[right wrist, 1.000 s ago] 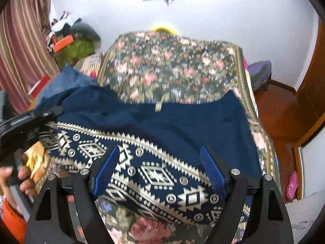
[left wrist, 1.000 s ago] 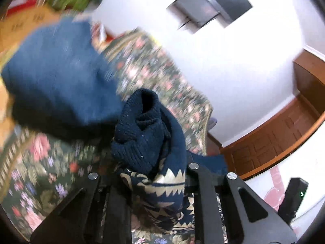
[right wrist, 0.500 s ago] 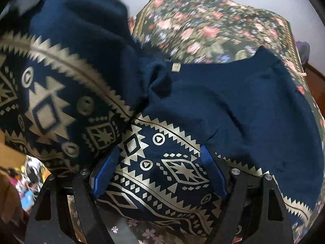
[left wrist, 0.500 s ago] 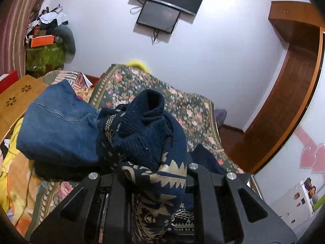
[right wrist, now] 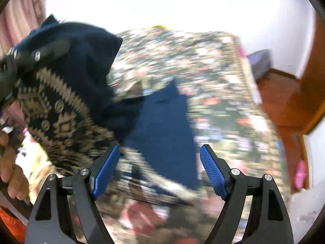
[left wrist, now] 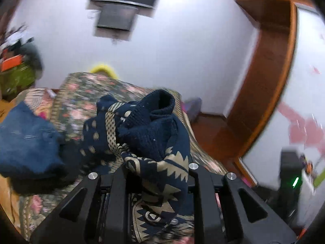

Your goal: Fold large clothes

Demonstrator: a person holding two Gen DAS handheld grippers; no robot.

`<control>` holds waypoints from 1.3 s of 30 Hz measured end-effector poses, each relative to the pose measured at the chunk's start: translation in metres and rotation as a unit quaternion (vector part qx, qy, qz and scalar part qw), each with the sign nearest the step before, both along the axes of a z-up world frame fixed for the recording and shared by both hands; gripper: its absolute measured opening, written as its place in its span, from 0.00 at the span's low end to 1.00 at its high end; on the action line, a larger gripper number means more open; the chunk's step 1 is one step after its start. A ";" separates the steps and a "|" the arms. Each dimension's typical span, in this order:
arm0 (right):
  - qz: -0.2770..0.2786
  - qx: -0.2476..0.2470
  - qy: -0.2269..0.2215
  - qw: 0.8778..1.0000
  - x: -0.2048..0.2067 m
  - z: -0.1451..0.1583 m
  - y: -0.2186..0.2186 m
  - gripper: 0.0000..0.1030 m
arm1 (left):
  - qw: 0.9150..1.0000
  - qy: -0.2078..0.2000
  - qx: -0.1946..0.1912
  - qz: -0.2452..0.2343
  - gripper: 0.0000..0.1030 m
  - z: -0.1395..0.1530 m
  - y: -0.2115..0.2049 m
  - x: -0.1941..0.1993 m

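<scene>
A navy knitted sweater (left wrist: 154, 134) with a beige zigzag and diamond pattern is bunched up between the fingers of my left gripper (left wrist: 156, 174), which is shut on it. In the right wrist view the same sweater (right wrist: 67, 93) hangs lifted at the left from the left gripper (right wrist: 30, 57), and its plain navy part (right wrist: 164, 126) trails down onto the floral bed (right wrist: 223, 77). My right gripper (right wrist: 158, 162) stands open just above the fabric, its blue pads (right wrist: 105, 168) apart and holding nothing. This view is blurred.
Folded blue jeans (left wrist: 26, 142) lie on the bed's left side. A person's hand (right wrist: 10, 162) shows at the left edge. A wooden door frame (left wrist: 270, 81) and wooden floor (right wrist: 284, 101) lie to the right, a wall screen (left wrist: 119, 14) behind the bed.
The left gripper has rolled upright and lifted the sweater's patterned side up and across. The spread sweater now covers less of the bed. The right gripper has stayed open and shifted over the fabric.
</scene>
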State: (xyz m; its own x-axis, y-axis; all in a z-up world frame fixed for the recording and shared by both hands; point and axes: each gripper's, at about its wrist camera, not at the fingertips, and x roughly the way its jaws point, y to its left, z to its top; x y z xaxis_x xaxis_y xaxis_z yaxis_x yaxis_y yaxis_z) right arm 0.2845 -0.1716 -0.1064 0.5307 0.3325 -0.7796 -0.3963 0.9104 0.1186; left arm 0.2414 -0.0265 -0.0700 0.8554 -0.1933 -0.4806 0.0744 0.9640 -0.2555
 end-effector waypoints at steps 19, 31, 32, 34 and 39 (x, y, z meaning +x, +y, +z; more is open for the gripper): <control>-0.054 0.035 -0.008 0.998 -0.035 0.023 -0.074 0.76 | 0.973 0.140 0.050 -0.177 0.49 -0.045 -0.060 -0.022; 0.029 0.065 -0.039 0.997 -0.025 0.039 0.001 0.77 | 0.985 0.127 0.094 -0.070 0.62 -0.038 0.024 -0.040; 0.031 0.059 -0.035 0.997 -0.023 0.034 0.006 0.77 | 0.984 0.144 0.085 -0.066 0.62 -0.047 0.030 -0.037; 0.033 0.038 -0.026 0.998 -0.017 0.021 0.014 0.77 | 0.980 0.170 0.073 -0.069 0.62 -0.062 0.035 -0.032; 0.000 -0.011 0.000 1.000 -0.009 -0.012 -0.002 0.77 | 0.978 0.184 0.076 -0.067 0.69 -0.092 0.032 -0.040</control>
State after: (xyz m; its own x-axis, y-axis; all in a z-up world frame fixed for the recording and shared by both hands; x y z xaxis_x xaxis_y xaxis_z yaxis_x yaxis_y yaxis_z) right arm 0.2754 -0.1740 -0.1183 0.5302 0.3156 -0.7869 -0.3963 0.9128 0.0991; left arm 0.2014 0.0055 -0.1617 0.5913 -0.1932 -0.7829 0.1320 0.9810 -0.1424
